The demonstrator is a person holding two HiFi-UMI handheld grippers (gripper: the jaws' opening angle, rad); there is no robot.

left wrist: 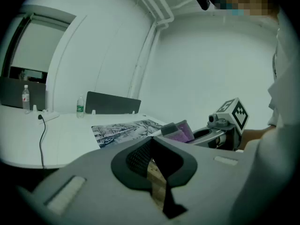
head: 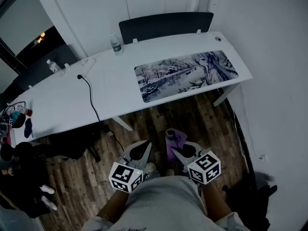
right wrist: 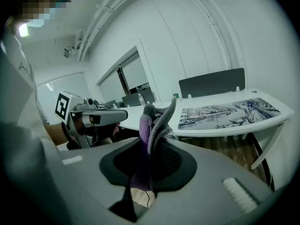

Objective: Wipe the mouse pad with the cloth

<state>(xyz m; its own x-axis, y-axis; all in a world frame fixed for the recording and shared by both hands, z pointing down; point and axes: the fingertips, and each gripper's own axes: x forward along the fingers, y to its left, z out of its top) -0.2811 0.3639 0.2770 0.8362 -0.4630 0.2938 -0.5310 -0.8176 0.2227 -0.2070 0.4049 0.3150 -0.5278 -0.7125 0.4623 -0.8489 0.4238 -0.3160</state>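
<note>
Starting at our left, what do we have on the desk?

A cable and a bottle, neither of which we need. The mouse pad lies flat toward the desk's right end, well apart from us. We stand back over the wooden floor.

And our left gripper?

Its jaws are together with nothing between them, and we hold it low by our waist. Just beside it, our right gripper is clamped on the cloth, purple and grey, which stands up bunched out of the jaws.

So which step are we at?

We judge that the cloth is in hand and wiping has not begun, since it touches nothing on the pad. Next we need to step up to the desk, carry the right gripper out over the pad and lower the cloth so that fabric, not plastic, meets the surface. Our left could steady the pad's near edge.
</note>
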